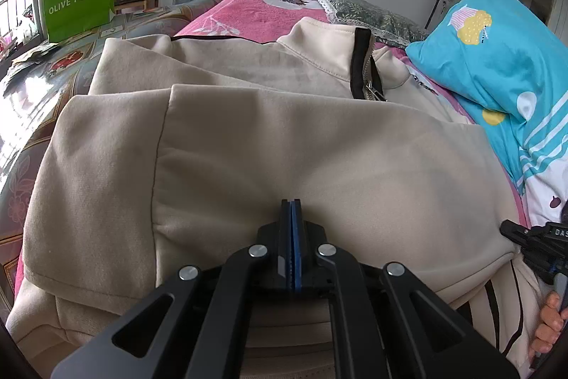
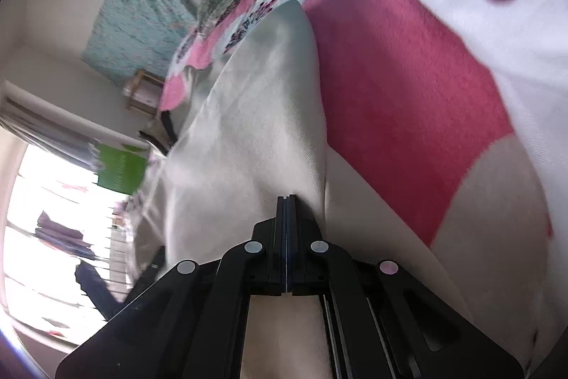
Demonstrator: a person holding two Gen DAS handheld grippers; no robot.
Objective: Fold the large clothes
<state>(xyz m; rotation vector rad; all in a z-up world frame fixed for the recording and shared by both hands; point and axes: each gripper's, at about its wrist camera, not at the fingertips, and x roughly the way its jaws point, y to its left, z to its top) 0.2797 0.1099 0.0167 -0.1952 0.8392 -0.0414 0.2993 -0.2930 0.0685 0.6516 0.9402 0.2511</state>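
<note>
A cream zip-up jacket (image 1: pixel 277 137) lies across the bed on a pink blanket (image 1: pixel 262 11), its collar and zip toward the far pillows and one side panel already laid over the body, so the fold looks partly made. The step in hand appears to be gathering the near and right-hand edges for the next fold. The left claw (image 1: pixel 291 206) is fully closed, its blue pads pressed together at the near hem; whether any cloth is pinched between them cannot be told from here, though the tips sit right against the fabric. The right claw (image 2: pixel 286 201) is likewise closed tight, its tips at a raised ridge of the cream fabric (image 2: pixel 248 137), and it seems to have nipped that fold, though the blur leaves this uncertain. The next move likely calls for lifting both held edges together and carrying them evenly toward the collar, keeping the cloth taut so the layer lands flat.
</note>
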